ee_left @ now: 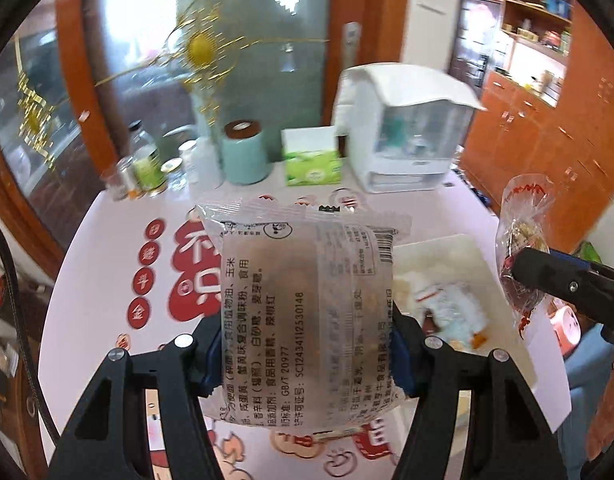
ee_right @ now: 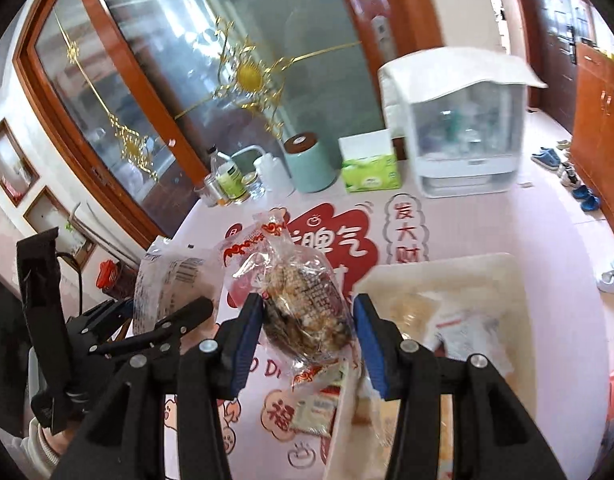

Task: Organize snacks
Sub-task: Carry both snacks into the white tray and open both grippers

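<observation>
Above the tabletop [ee_left: 107,240], each hand-held gripper clamps one snack: left [ee_left: 307,354] a grey packet [ee_left: 307,292], right [ee_right: 309,334] a clear bag [ee_right: 303,304]. The tray [ee_right: 443,272] holds some snacks; both await placing

The far edge of the table [ee_right: 467,224] is blocked by a row of obstacles: small bottles [ee_right: 229,182] at left, a teal canister [ee_right: 309,168], a green tissue box [ee_right: 370,168] and a white appliance [ee_right: 463,128] at right. The printed mid-table area lies open. At near right, a white tray [ee_right: 503,268] holding packets occupies the surface.
</observation>
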The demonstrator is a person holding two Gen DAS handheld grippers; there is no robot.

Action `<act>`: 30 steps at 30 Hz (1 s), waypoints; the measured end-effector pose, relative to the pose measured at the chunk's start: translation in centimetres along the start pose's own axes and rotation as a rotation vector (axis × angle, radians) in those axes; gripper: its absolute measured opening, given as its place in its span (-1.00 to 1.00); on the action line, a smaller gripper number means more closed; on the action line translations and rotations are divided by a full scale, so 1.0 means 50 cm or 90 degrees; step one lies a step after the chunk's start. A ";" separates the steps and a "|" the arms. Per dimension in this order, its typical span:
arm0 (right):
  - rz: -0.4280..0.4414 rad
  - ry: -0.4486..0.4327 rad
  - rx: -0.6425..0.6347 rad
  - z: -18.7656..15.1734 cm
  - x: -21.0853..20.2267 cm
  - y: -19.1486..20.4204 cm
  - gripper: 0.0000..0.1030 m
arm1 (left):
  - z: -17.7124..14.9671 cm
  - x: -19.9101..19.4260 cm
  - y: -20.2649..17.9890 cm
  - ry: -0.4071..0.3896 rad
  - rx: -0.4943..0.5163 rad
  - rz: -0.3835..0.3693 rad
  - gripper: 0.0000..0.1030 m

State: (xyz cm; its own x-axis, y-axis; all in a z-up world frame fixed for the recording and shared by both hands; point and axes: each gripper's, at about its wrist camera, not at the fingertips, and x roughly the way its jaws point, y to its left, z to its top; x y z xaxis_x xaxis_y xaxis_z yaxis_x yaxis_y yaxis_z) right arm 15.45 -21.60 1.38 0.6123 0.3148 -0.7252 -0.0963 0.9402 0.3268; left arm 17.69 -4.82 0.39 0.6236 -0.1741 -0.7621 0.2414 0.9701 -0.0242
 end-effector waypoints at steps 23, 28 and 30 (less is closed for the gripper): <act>-0.146 -0.009 0.104 -0.027 -0.073 -0.232 -0.07 | 0.026 0.089 -0.312 0.022 0.098 -0.015 0.28; -0.163 0.009 0.098 -0.020 -0.041 -0.245 -0.02 | 0.028 0.114 -0.308 0.032 0.087 -0.003 0.65; -0.170 0.013 0.094 -0.020 -0.027 -0.248 -0.02 | 0.028 0.122 -0.306 0.044 0.082 -0.014 0.77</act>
State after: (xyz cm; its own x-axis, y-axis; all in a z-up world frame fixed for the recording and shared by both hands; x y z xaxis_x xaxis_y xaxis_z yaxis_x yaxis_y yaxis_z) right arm 15.03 -33.57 -2.28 0.5847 0.0638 -0.8088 0.1814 0.9614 0.2069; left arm 18.82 -20.98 -2.96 0.5649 -0.1785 -0.8056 0.3505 0.9358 0.0384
